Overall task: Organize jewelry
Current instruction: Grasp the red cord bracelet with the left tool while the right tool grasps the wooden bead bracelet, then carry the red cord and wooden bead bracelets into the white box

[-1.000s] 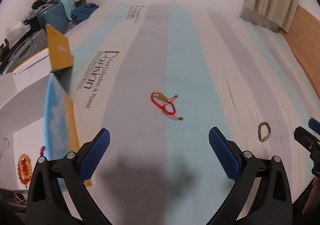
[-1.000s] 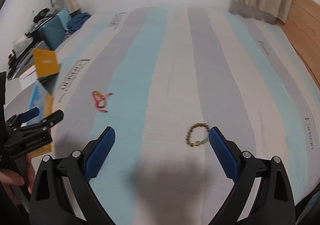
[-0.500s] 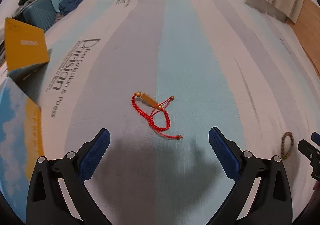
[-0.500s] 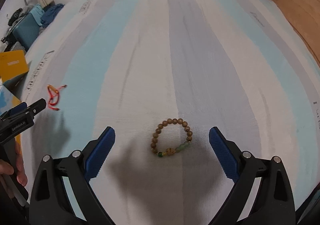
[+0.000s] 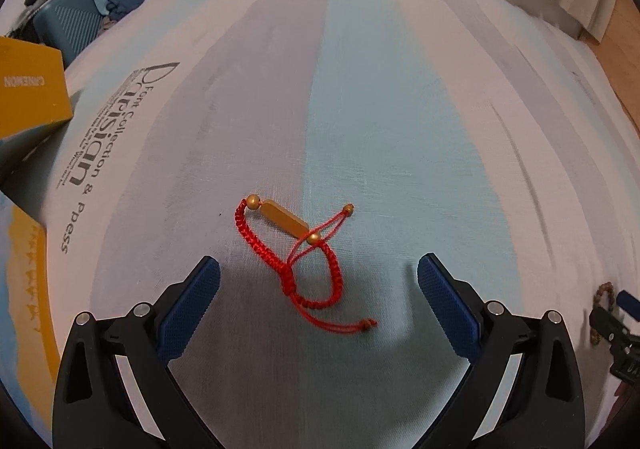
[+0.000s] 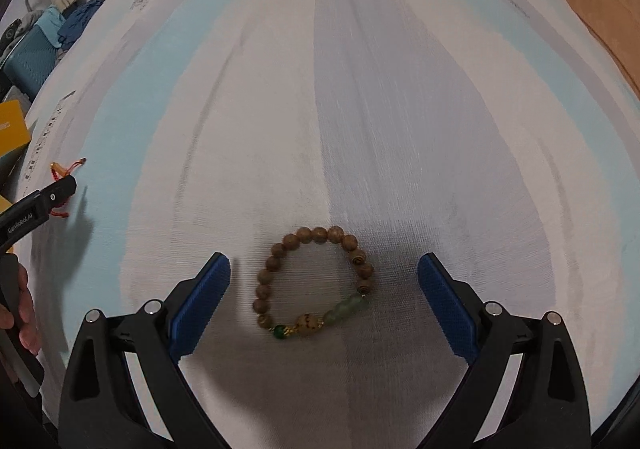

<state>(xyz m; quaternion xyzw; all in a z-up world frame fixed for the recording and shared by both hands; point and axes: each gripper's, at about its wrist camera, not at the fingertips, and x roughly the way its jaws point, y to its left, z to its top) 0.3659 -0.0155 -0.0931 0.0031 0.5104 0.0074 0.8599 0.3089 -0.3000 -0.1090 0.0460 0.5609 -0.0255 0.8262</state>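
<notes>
Red cord bracelet [image 5: 304,261] lies between spread left tongs [image 5: 319,285].

Both wrist views look steeply down, close over the same striped bedsheet [image 5: 360,97].

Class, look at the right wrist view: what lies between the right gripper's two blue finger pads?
The wooden bead bracelet lies flat on the striped bedsheet between the open right gripper pads, touching neither. Nothing else lies there.
</notes>
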